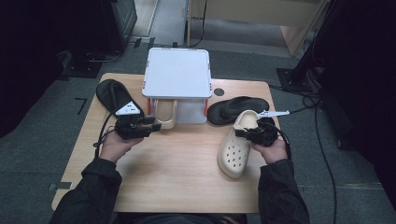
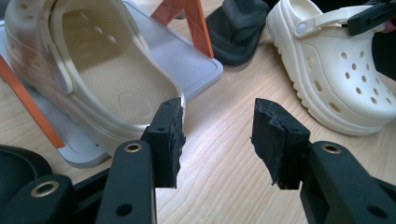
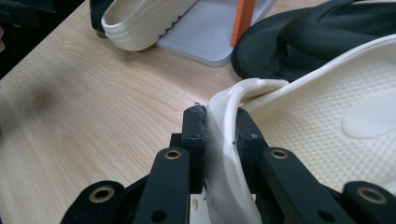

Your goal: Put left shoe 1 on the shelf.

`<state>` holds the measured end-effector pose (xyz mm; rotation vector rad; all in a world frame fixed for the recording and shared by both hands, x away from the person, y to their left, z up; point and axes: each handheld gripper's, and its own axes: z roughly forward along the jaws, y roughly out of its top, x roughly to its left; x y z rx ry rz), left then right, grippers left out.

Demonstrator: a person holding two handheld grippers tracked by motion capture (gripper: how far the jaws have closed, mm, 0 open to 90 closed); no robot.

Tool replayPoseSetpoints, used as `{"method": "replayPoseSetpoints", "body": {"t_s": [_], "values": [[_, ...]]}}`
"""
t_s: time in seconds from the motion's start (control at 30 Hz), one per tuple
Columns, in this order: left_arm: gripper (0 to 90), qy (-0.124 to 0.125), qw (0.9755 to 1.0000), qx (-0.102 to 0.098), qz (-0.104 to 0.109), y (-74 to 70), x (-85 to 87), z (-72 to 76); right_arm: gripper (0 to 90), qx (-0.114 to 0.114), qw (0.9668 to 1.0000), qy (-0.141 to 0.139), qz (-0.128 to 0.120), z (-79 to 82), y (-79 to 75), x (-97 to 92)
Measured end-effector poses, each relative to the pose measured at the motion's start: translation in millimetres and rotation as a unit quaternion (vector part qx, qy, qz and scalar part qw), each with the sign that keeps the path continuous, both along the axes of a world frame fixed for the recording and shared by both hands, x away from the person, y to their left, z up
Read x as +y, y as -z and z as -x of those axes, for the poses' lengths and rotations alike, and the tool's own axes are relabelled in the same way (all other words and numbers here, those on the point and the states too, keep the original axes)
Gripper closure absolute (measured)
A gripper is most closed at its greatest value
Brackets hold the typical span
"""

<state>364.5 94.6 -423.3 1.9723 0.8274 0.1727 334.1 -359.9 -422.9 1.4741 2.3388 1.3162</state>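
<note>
High view, right hand: the right gripper is clamped on the heel rim of the cream clog, which lies on the table in front of the person's right side, long axis running from the heel at the gripper down toward the person, toe nearest them.
High view, left hand: the left gripper sits at the mouth of the white two-tier rack, just at the heel of the second cream clog tucked on the lower shelf.
High view, surroundings: one black slipper lies just behind the held clog, another black slipper beyond the left hand.
Left gripper view: jaws stand apart with nothing between them; the left pad is right against the shelved clog's heel, whether touching I cannot tell.
Right gripper view: both pads pinch the clog's curled heel wall, footbed off to the right.
Coming move, my guess: the rack lies ahead and to the left of the held clog, so the right hand carries it heel-first that way; the free slot beside its mate looks nearer the right hand.
</note>
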Motion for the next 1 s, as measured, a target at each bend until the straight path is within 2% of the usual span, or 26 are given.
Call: {"method": "replayPoseSetpoints", "body": {"t_s": [0.13, 0.17, 0.27, 0.33, 0.37, 0.5, 0.57, 0.67, 0.7, 0.8, 0.87, 1.0], "values": [[53.2, 0.003, 1.0, -0.002, 0.0, 0.3, -1.7, 0.4, 78.7, -0.007, 0.9999, -0.012, 0.004, 2.3, 1.7, 11.8], [53.2, 0.004, 1.0, -0.001, -0.001, 0.5, -2.1, 0.6, 78.0, -0.013, 0.9998, -0.014, 0.01, 2.1, 3.3, 12.6], [53.2, 0.006, 1.0, -0.001, -0.003, 1.2, -2.5, 0.9, 76.4, -0.01, 0.9999, -0.007, 0.002, 1.8, 7.4, 10.5], [53.1, 0.007, 1.0, 0.0, -0.002, 1.3, -2.7, 0.8, 75.6, -0.011, 0.9999, -0.005, 0.005, 2.1, 8.6, 10.2], [53.1, 0.006, 1.0, -0.001, -0.002, 1.3, -2.8, 0.9, 73.3, -0.023, 0.9994, -0.017, 0.018, 3.1, 11.7, 10.0], [53.2, 0.008, 1.0, 0.001, -0.001, 1.7, -2.4, 0.6, 67.1, -0.04, 0.9981, -0.04, 0.025, 4.6, 15.0, 7.8], [53.2, 0.007, 1.0, 0.001, -0.003, 2.4, -2.9, 0.7, 63.0, -0.035, 0.9978, -0.045, 0.034, 3.8, 17.5, 6.7], [53.2, 0.009, 0.9999, 0.001, -0.004, 2.8, -3.2, 0.9, 62.5, -0.032, 0.9972, -0.053, 0.041, 2.8, 20.4, 7.3], [53.2, 0.01, 0.9999, 0.001, -0.004, 3.0, -3.4, 0.8, 66.8, -0.028, 0.9971, -0.057, 0.041, 2.8, 21.5, 8.5], [53.2, 0.012, 0.9999, 0.001, -0.004, 3.0, -4.0, 1.1, 71.9, -0.016, 0.9973, -0.055, 0.046, 3.2, 19.9, 13.3], [53.3, 0.012, 0.9999, -0.001, -0.002, 2.6, -4.0, 1.6, 74.3, 0.005, 0.9982, -0.045, 0.039, 2.8, 15.8, 13.8], [53.5, 0.013, 0.9999, -0.004, 0.003, 0.7, -4.1, 2.4, 75.5, 0.015, 0.9989, -0.036, 0.026, 6.1, 11.6, 20.0]]}}
